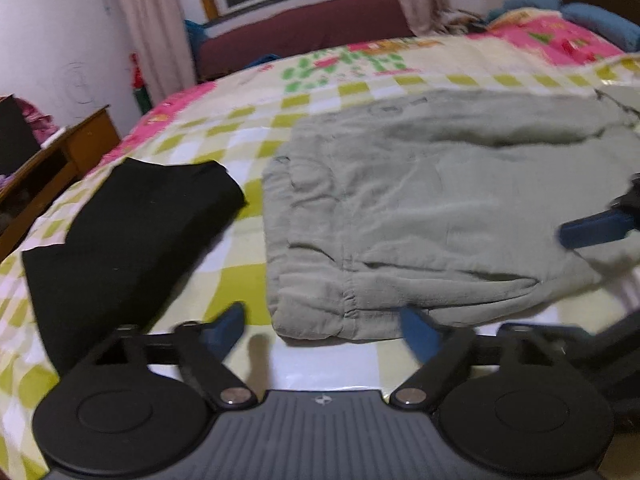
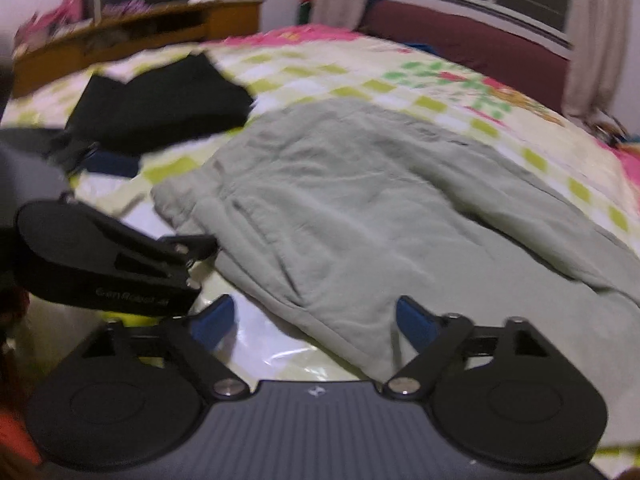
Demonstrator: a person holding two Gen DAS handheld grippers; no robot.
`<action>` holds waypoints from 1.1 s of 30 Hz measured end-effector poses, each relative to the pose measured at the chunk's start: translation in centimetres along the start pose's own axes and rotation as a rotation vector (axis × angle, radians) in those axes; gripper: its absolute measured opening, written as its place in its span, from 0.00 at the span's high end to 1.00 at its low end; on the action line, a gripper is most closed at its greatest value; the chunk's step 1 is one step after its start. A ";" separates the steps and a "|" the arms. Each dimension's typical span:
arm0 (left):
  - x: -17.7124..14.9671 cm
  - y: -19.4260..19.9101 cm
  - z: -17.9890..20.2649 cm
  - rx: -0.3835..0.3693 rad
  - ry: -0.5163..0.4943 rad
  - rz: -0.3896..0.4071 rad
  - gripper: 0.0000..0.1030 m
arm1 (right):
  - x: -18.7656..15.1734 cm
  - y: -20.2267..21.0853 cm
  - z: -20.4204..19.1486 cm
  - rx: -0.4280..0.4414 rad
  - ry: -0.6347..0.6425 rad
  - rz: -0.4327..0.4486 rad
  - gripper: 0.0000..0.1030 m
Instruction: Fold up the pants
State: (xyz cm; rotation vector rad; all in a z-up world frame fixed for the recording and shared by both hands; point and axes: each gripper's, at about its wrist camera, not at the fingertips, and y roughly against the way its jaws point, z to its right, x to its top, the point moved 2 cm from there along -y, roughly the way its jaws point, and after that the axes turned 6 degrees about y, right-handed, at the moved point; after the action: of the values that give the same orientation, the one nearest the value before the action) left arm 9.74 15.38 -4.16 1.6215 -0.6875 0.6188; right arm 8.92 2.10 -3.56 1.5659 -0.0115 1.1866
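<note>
We hold the left gripper (image 1: 320, 326) and right gripper (image 2: 312, 320) spread wide and empty at the near edge of the bed (image 1: 240, 280), flanking the sage-green pants (image 1: 420, 208), ready to pinch their near hem

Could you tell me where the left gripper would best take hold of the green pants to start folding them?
Probably at the near waistband corner of the green pants, coming low from the front: that thick gathered edge lies right between the open fingers of the left gripper.
</note>
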 end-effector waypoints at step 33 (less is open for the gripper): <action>2.5 5.2 4.9 -0.100 -0.093 0.064 0.55 | -10.9 12.2 16.6 -0.384 -0.640 0.003 0.53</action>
State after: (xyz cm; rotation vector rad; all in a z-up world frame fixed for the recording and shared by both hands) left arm 7.73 9.66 0.42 1.5480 -0.8290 0.5490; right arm 7.61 -20.89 0.11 1.5298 -0.6234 0.5939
